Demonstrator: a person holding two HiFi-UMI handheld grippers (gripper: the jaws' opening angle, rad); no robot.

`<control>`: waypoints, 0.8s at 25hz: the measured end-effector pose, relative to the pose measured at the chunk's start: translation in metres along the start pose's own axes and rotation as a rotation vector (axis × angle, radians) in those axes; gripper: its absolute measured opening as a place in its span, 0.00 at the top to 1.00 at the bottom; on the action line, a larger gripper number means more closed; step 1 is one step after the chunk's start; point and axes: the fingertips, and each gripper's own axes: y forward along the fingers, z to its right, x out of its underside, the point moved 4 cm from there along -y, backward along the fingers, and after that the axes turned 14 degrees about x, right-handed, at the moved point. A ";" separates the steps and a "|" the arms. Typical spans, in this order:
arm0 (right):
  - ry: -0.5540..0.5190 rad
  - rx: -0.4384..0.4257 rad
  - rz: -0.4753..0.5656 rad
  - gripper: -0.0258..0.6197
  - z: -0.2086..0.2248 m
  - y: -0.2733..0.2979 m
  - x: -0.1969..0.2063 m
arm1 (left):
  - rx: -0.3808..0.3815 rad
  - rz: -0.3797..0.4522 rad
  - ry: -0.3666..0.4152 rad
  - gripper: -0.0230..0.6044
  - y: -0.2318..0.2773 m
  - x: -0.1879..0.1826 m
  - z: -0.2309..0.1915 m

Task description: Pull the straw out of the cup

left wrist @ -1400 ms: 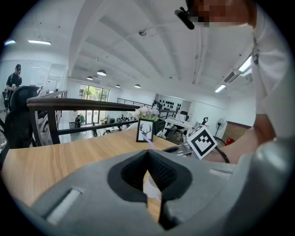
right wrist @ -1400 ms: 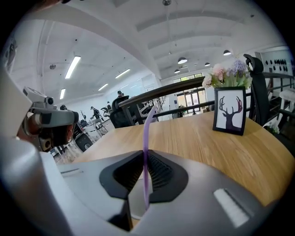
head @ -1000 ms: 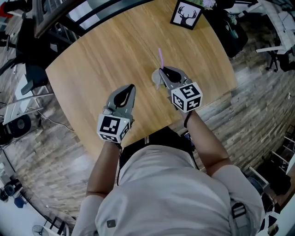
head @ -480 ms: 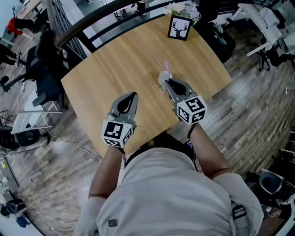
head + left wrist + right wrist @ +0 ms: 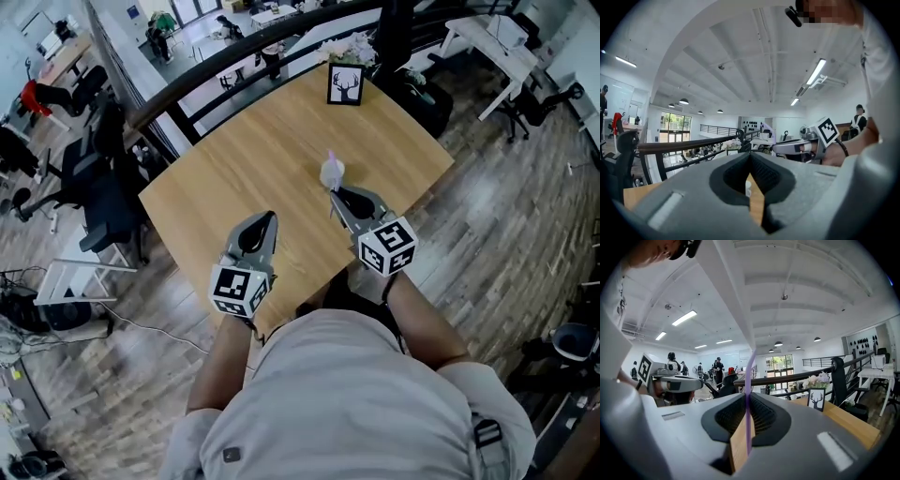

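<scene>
A thin purple straw (image 5: 749, 404) stands upright between the jaws of my right gripper (image 5: 748, 397), which is shut on it; its lower end hangs free below the pads. In the head view the right gripper (image 5: 334, 195) is held above the wooden table (image 5: 244, 159), and the straw's top (image 5: 330, 157) shows just over the small white cup (image 5: 333, 175) that stands on the table. My left gripper (image 5: 270, 217) hovers to the left, apart from the cup, jaws together with nothing in them. Through its lower gap the left gripper view shows the cup (image 5: 747, 188).
A framed deer picture (image 5: 346, 84) and flowers (image 5: 345, 47) stand at the table's far edge, by a black railing (image 5: 216, 75). Office chairs (image 5: 103, 197) stand left of the table. Wooden floor lies around it.
Both grippers have risen above the table, the right one carrying the straw up with it. The table and cup now look smaller and farther below.
</scene>
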 end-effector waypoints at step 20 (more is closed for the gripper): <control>0.007 0.011 0.035 0.90 -0.006 -0.125 0.000 | 0.089 0.011 -0.013 0.96 0.001 -0.006 0.093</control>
